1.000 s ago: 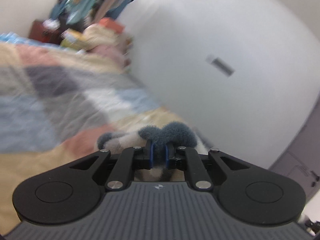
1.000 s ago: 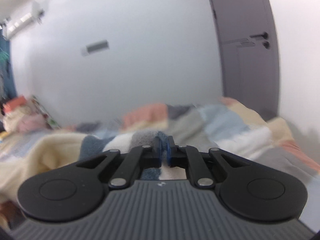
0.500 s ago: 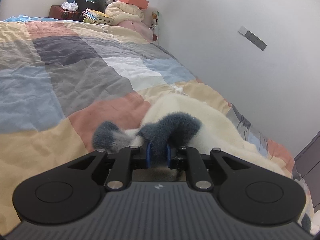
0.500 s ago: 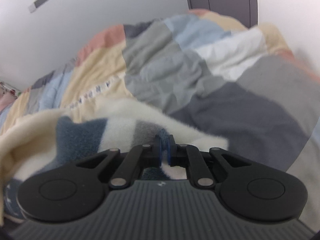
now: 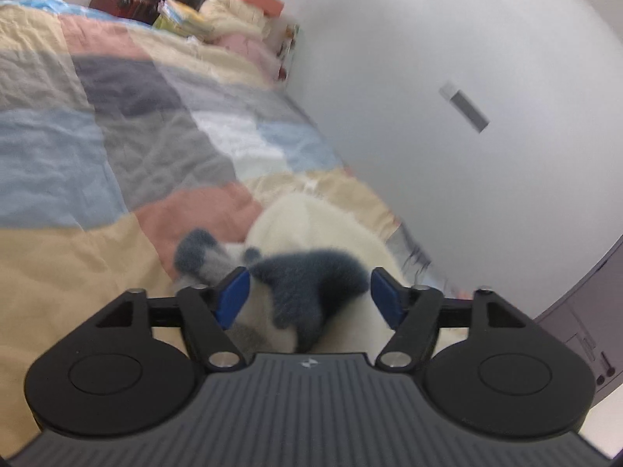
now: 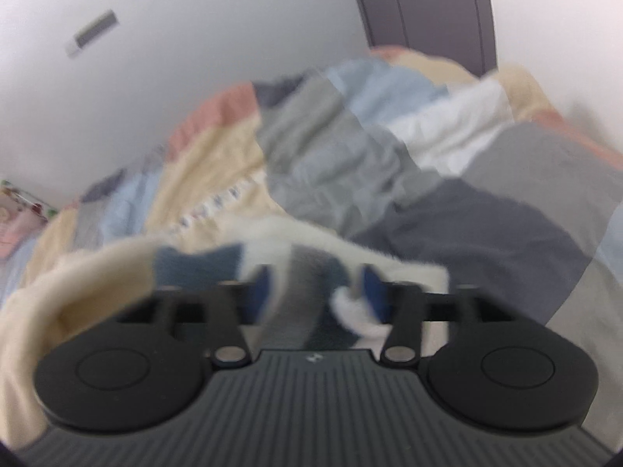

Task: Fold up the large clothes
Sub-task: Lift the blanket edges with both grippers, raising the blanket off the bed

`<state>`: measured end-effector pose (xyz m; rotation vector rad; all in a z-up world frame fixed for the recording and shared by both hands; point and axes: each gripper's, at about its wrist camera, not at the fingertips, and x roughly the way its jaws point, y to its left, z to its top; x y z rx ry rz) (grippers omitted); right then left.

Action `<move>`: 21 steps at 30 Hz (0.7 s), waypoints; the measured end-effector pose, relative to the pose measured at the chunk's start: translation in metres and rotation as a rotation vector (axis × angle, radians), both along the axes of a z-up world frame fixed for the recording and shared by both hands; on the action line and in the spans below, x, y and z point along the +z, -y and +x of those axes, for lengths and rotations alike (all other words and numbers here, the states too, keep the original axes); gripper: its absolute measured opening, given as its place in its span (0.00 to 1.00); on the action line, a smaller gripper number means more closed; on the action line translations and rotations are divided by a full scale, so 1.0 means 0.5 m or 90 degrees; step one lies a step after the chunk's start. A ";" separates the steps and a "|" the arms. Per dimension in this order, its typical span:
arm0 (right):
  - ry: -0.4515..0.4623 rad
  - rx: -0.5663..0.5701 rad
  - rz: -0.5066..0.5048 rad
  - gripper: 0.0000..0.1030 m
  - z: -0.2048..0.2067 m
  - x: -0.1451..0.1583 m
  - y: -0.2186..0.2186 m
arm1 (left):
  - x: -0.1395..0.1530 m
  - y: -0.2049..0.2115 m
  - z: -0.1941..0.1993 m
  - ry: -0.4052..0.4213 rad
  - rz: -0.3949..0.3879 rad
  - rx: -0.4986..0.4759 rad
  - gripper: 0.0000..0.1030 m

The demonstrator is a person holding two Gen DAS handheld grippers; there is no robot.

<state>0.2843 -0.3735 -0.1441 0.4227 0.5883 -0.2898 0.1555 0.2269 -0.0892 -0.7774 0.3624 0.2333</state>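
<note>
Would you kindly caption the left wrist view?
Left tool opening over a fluffy cream-and-navy garment on the patchwork quilt.

Fluffy fleece garment (image 5: pixel 307 292); crinkled matt cotton quilt (image 5: pixel 117 148); matt black plastic tongs (image 5: pixel 309 297).

A bed (image 5: pixel 97 148) carries everything here, covered by a rumpled patchwork quilt (image 6: pixel 350 148) in blocks of cream, salmon, pale blue, white, grey and dark slate. Directly on the quilt, beside the white wall, lies a fluffy fleece garment (image 5: pixel 311 229), mostly cream with dark blue-grey and pale grey patches, bunched into soft folds rather than spread flat. At the far end of the bed in the left wrist view a heap of cream and pink bedding (image 5: pixel 237 27) is piled up.
</note>
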 end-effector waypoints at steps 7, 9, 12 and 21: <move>0.108 0.048 0.004 0.70 -0.061 0.066 -0.020 | 0.046 0.045 -0.087 0.066 0.027 0.009 0.76; 0.137 0.070 -0.008 0.70 -0.071 0.078 -0.031 | 0.051 0.067 -0.089 0.082 0.027 -0.025 0.76; 0.171 0.101 -0.012 0.70 -0.077 0.092 -0.050 | 0.056 0.117 -0.065 0.103 0.037 -0.121 0.76; 0.203 0.223 0.034 0.70 -0.060 0.091 -0.111 | -0.001 0.248 0.024 0.068 0.007 -0.307 0.76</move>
